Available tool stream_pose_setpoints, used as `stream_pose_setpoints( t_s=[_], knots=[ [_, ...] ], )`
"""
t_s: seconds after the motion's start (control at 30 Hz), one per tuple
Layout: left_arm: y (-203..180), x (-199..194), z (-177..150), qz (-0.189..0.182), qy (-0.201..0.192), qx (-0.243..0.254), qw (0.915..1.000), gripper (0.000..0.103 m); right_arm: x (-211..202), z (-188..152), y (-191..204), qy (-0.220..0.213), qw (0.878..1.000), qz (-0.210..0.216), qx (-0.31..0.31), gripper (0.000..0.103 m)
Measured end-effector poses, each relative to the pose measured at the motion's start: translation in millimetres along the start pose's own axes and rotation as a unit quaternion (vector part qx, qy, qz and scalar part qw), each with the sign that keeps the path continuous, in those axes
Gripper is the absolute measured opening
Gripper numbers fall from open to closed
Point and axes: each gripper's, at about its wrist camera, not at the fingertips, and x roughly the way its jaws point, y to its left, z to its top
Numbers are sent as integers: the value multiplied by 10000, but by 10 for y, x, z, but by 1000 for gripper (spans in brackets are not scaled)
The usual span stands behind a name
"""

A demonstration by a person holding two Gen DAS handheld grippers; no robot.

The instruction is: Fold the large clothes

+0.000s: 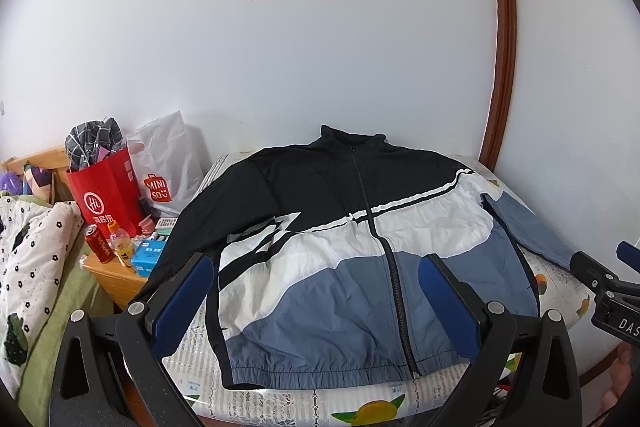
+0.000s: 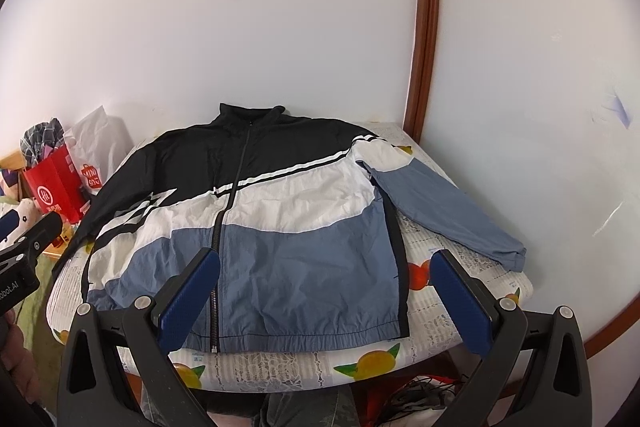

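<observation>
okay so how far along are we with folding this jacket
Barely started. Done: the jacket lies spread flat, front up and zipped, on the table, with the blue sleeve stretched out to the side. In hand: nothing; the left gripper and right gripper are both open above the hem, gripping no fabric. Left: every fold, since no sleeve or side is turned in yet.
</observation>
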Motion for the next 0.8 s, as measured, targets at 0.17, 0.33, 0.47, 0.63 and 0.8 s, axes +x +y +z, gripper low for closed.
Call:
stream_pose_setpoints(
  t_s=[0.17, 0.33, 0.47, 0.63, 0.8],
  knots=[
    [-7, -20, 2, 5, -23, 25, 10000, 103, -29, 12, -19, -34, 10000, -8, 13, 103],
    [-27, -35, -8, 19, -57, 66, 10000, 103, -29, 14, -27, -39, 10000, 4, 14, 103],
    [-48, -59, -6, 85, -124, 39, 9999, 103, -51, -4, -12, -69, 10000, -25, -8, 103],
    [-62, -41, 2, 95, -124, 41, 9999, 103, -49, -14, -1, -67, 10000, -43, -27, 103],
    [-61, -32, -20, 62, -153, 20, 9999, 103, -46, 0, 6, -67, 10000, -40, -16, 103]
  ],
)
